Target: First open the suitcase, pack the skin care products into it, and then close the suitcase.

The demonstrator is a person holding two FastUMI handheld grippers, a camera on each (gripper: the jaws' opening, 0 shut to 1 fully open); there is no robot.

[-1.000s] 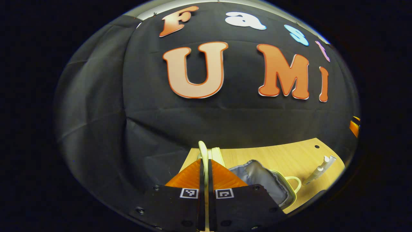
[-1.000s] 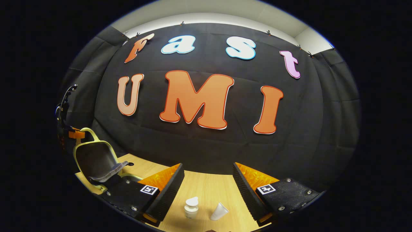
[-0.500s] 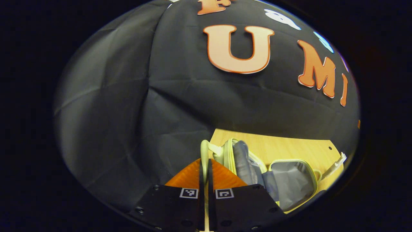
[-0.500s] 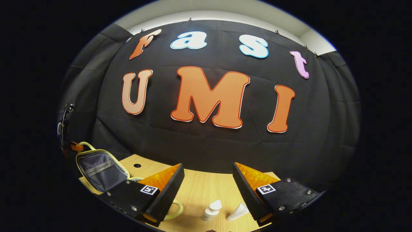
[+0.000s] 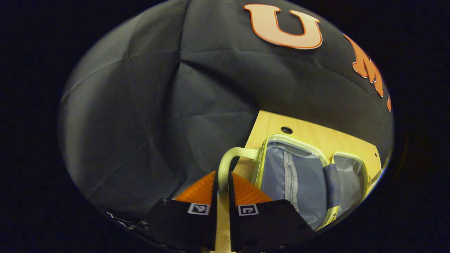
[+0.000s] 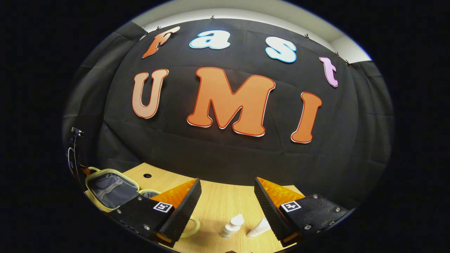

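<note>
While left claw (image 5: 220, 186) grips handle (image 5: 230, 156), suitcase (image 5: 299, 175) seemingly gapes.

In the left gripper view we look closely down on the open suitcase (image 5: 295, 179), which the right gripper view (image 6: 109, 188) sees farther left.

Pale-green suitcase (image 5: 299, 175) open flat; white bottle (image 6: 231, 226), tube (image 6: 258, 227) alongside.
</note>
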